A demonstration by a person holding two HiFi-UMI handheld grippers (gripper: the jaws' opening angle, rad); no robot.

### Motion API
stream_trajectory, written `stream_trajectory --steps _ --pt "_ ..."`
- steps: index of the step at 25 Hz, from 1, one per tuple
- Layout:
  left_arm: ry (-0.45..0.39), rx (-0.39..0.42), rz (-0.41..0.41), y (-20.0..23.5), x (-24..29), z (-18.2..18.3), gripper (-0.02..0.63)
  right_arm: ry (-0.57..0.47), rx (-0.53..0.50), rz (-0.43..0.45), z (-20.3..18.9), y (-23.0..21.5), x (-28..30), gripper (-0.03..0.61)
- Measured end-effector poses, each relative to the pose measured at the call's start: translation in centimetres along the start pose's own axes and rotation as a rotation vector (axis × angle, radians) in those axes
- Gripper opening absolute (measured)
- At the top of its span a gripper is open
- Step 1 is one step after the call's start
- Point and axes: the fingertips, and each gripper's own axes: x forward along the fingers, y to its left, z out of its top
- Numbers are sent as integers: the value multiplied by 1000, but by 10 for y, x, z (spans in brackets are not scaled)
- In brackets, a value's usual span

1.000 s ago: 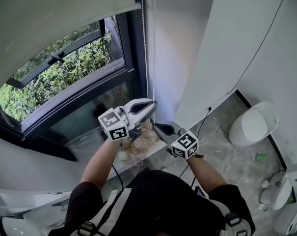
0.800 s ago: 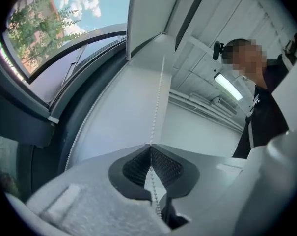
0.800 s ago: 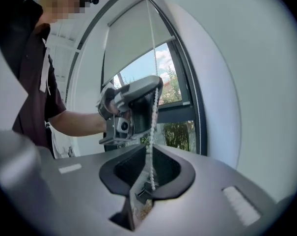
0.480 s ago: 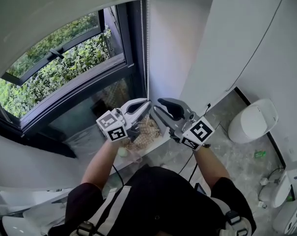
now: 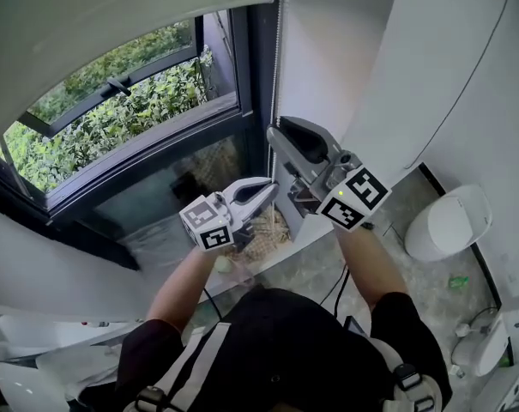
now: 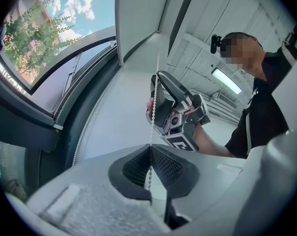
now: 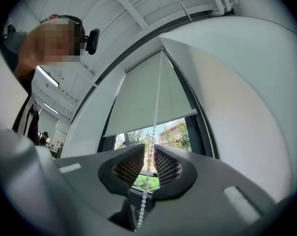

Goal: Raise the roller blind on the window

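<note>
The white roller blind (image 5: 113,15) hangs over the top of the window, and its bottom bar shows in the right gripper view (image 7: 153,117). A white bead chain (image 5: 277,67) drops along the right side of the window frame. My left gripper (image 5: 269,190) is shut on this chain (image 6: 153,107), which runs taut up out of its closed jaws (image 6: 150,154). My right gripper (image 5: 278,137) is higher on the same chain, above the left one. Its jaws (image 7: 147,166) have just been closing. The chain (image 7: 158,97) runs between them, with a gap still showing on both sides.
Green bushes (image 5: 113,114) show through the dark-framed window (image 5: 242,75). A white wall (image 5: 328,50) stands right of the chain. Netting and debris (image 5: 263,234) lie on the sill. A white toilet (image 5: 443,221) stands on the grey floor at the right.
My right gripper has let go of the chain low down, opened, and risen past the left gripper to a spot higher on the chain. The left gripper has kept its grip and barely moved.
</note>
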Motion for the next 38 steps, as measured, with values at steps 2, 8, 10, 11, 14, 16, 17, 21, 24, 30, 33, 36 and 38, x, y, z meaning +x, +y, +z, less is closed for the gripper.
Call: stream_trajectory --steps 2,8,10,11,14,16,17,21,24,30,33,36,38 --pt "-3 7 2 -1 -3 1 6 -13 23 4 2 1 4 47" --pt "-31 -5 46 3 -8 3 6 -27 18 8 2 5 1 14" --pt "-41 -20 51 4 -9 2 6 -30 -35 -6 1 5 -1 12" --pt "-44 -23 51 4 -8 1 6 -29 -64 -14 0 5 -2 12" --pt "-45 -26 57 7 -6 -5 6 -30 -54 -15 -4 3 -7 12" --pt "-40 -31 67 13 -7 -18 8 -24 -10 -14 -12 0 -12 11" --pt "-33 -45 78 16 -8 -26 8 -15 10 -15 -19 -1 -16 11" --pt "44 -127 108 13 -17 -81 8 61 94 -21 -66 3 -44 11" --pt "126 -163 142 20 -24 -133 8 162 92 -50 -114 0 -61 11" --pt "245 -161 174 28 -38 -169 8 257 88 -54 -153 -1 -73 11" --pt "300 -65 128 22 -37 -161 85 258 74 -46 -150 0 -72 10" --pt "292 -25 79 19 -41 -138 163 240 97 -58 -150 -3 -74 9" --pt "218 -27 78 24 -44 -104 163 233 106 -70 -149 -6 -77 10"
